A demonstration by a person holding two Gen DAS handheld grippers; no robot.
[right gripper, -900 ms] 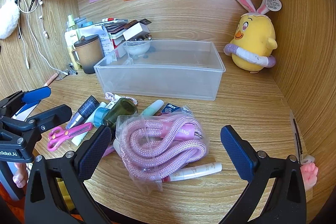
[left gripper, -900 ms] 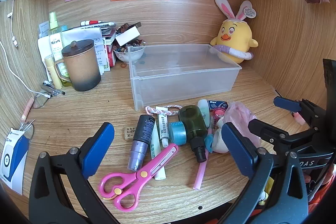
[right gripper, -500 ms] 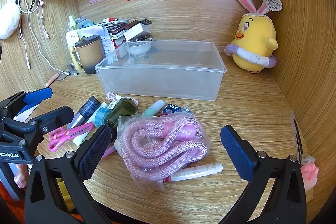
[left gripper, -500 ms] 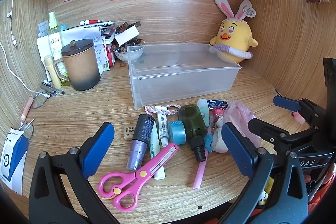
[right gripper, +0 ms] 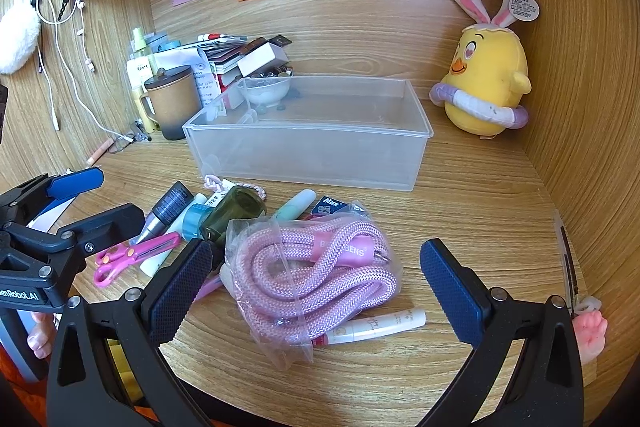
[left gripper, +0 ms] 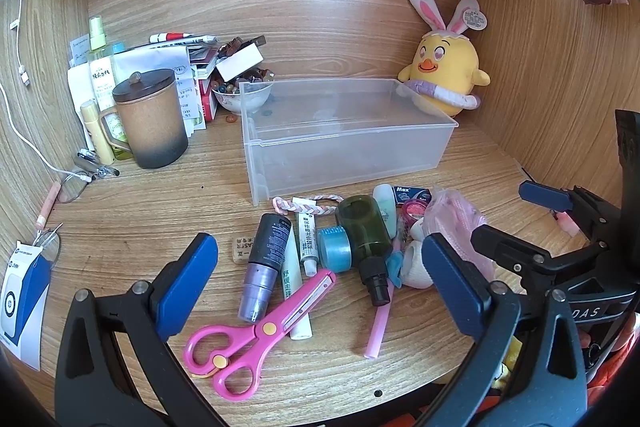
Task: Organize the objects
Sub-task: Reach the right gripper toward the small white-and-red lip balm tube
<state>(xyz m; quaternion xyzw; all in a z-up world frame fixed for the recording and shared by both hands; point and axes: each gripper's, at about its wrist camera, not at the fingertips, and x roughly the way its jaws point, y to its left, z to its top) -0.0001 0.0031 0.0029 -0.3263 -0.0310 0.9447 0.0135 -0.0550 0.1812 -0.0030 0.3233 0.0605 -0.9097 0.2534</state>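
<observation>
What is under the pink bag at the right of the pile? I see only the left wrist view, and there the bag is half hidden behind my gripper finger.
Observer: The bag of pink rope lies partly on a white tube, seen in the right wrist view.
Operator: Is the right gripper holding the bag?
Observer: No. The right gripper is open, with the bag between its fingers but not pressed.
Operator: Is the clear bin free?
Observer: The clear bin holds nothing; the white bowl stands behind it.
</observation>
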